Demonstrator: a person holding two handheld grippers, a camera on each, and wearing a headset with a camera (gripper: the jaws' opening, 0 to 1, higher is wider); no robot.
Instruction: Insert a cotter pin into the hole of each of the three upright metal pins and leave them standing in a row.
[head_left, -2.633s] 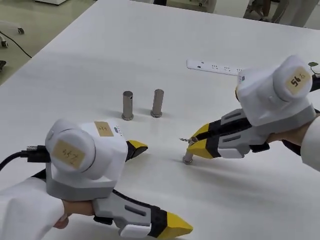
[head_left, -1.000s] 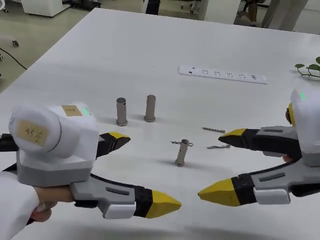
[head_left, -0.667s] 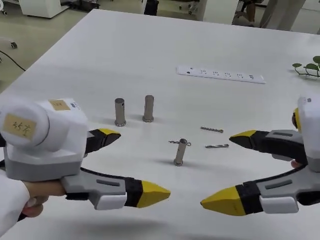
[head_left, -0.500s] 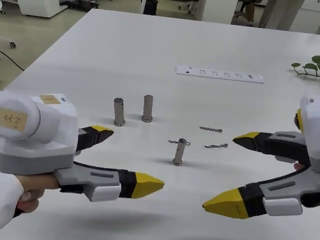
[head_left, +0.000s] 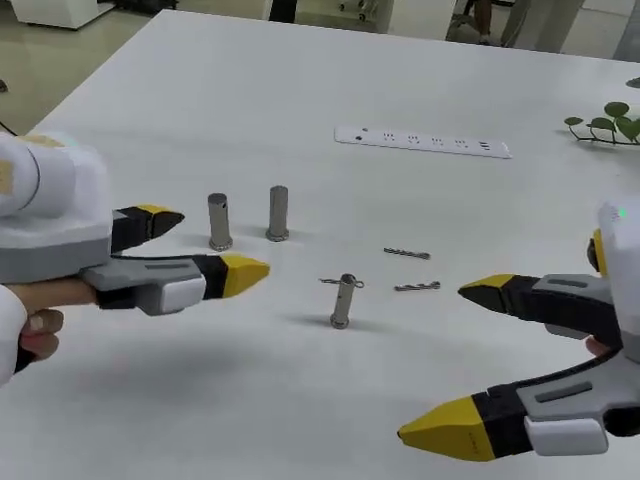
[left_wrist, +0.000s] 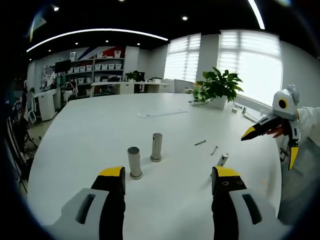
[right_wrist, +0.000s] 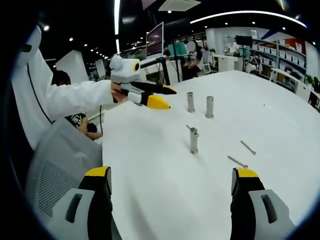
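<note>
Head view: two loose cotter pins (head_left: 417, 287) lie flat on the bench (head_left: 250, 100) at centre right of the frame, long axes left-to-right, nearer the right tongs (head_left: 435, 363). Right and left tongs (left_wrist: 168, 175) both stand apart, empty.

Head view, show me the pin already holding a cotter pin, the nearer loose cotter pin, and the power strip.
fitted metal pin (head_left: 342, 303), head view, middle of its shaft.
nearer loose cotter pin (head_left: 417, 287), head view, mid-length.
power strip (head_left: 422, 142), head view, its top face.

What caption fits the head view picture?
Open left claw and open right claw flank three upright metal pins; the nearest holds a cotter pin.
</note>
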